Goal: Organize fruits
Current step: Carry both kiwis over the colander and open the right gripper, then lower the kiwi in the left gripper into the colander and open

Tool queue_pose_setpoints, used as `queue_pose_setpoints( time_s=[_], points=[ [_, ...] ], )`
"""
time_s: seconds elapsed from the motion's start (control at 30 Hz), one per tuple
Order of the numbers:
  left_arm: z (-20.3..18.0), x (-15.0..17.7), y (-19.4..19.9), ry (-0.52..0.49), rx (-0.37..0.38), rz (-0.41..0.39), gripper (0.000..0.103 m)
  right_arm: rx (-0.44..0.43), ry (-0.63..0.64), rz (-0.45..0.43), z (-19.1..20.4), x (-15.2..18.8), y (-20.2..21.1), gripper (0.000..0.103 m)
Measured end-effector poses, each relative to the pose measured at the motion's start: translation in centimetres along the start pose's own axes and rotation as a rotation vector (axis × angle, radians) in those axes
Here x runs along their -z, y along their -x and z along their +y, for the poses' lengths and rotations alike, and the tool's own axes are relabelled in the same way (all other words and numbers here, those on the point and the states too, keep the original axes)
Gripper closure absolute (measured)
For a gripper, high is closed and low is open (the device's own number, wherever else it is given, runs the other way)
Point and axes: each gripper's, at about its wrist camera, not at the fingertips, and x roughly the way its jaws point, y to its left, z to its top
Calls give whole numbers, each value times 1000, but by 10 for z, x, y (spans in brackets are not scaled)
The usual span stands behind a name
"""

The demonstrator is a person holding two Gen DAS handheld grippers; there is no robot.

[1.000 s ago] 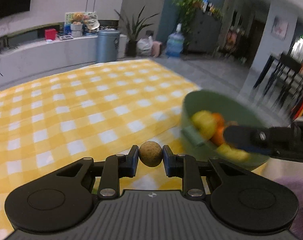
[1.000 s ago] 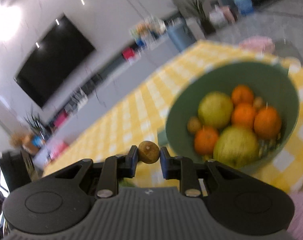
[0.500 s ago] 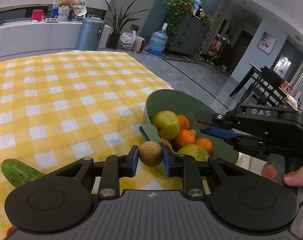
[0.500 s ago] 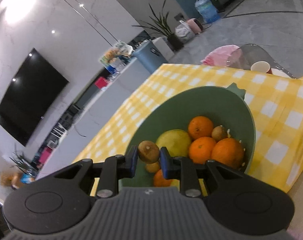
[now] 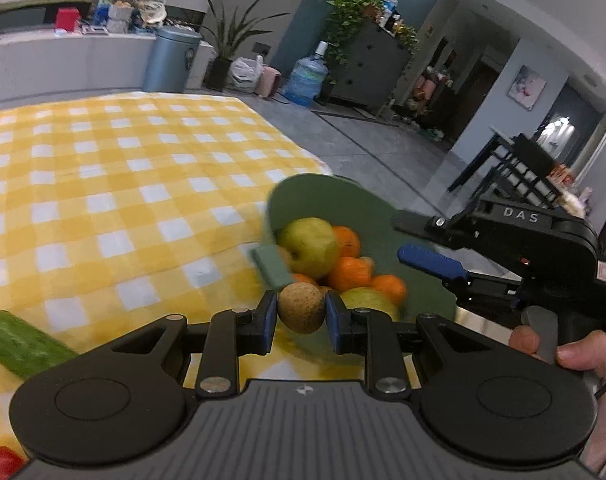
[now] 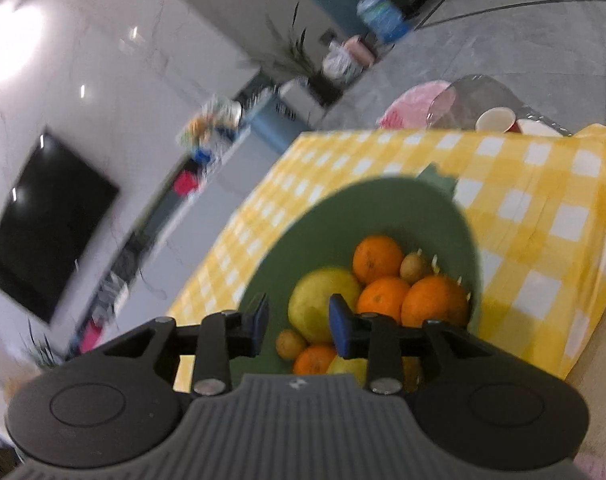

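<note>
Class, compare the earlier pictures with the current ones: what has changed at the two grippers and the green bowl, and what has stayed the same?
The right gripper has just been opening over the green bowl and let go of its small brown fruit; nothing sits between its jaws now. A small brown fruit lies in the bowl just below them. The left gripper stays shut on its own small brown fruit beside the bowl.

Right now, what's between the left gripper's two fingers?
A small brown fruit sits pinched in the left gripper, seen in the left wrist view.

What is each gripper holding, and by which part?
Left gripper: small brown fruit, pinched across its middle. Right gripper: nothing; its jaws have just been opening over the green bowl.
</note>
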Motion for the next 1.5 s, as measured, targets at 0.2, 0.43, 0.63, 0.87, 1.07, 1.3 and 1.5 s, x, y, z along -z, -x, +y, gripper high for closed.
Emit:
queue_pose_setpoints(
  time_s=[0.2, 0.43, 0.63, 0.87, 1.07, 1.3, 1.5],
  points=[
    [-20, -3, -11, -31, -64, -3, 73, -79, -122, -174, -18, -5, 30, 66],
    [-28, -3, -2, -44, -81, -98, 73, -123, -167, -174, -24, -6, 34, 65],
    [-14, 3, 12, -39, -83, -43, 73, -135, -133, -156, -18, -5, 35, 65],
    [-8, 29, 4, -244, -178, 38, 52, -144, -129, -139, -15, -3, 34, 65],
    [-12, 44, -23, -356, -222, 100, 51, -138, -130, -159, -17, -3, 34, 65],
    [-16, 51, -40, -399, -268, 150, 53, -144, -133, -141, -16, -3, 33, 65],
    [-22, 56, -42, -433, -274, 160, 70, -135, -110, -139, -14, -3, 31, 65]
  ],
)
